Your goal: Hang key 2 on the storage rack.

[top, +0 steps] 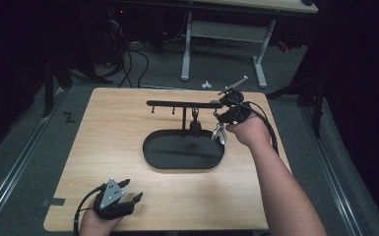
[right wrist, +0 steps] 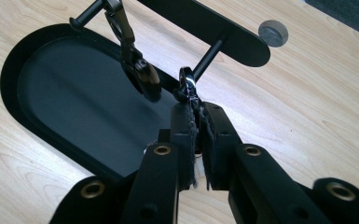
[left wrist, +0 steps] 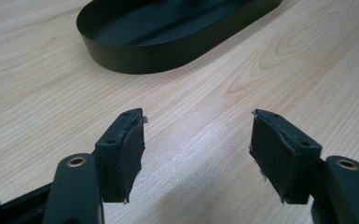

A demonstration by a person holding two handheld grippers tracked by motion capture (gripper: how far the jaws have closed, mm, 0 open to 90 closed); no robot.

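Here the right gripper (right wrist: pixel 196 122) pinches a keyring clip (right wrist: pixel 188 88) at a peg at the rack's (top: pixel 184 103) three-o'clock end, above the black tray (top: pixel 150 147); hooking looks underway (release comes next). Left gripper (left wrist: pixel 196 154) rests spread on the surface (top: pixel 118 128).

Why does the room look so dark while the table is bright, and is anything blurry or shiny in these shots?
High view: light falls on the wooden table, the surroundings sink into dark. Left gripper view: the open left gripper casts a soft shadow on pale glare; the black tray blurs slightly. Right gripper view: a glint on the metal clip held by the right gripper.
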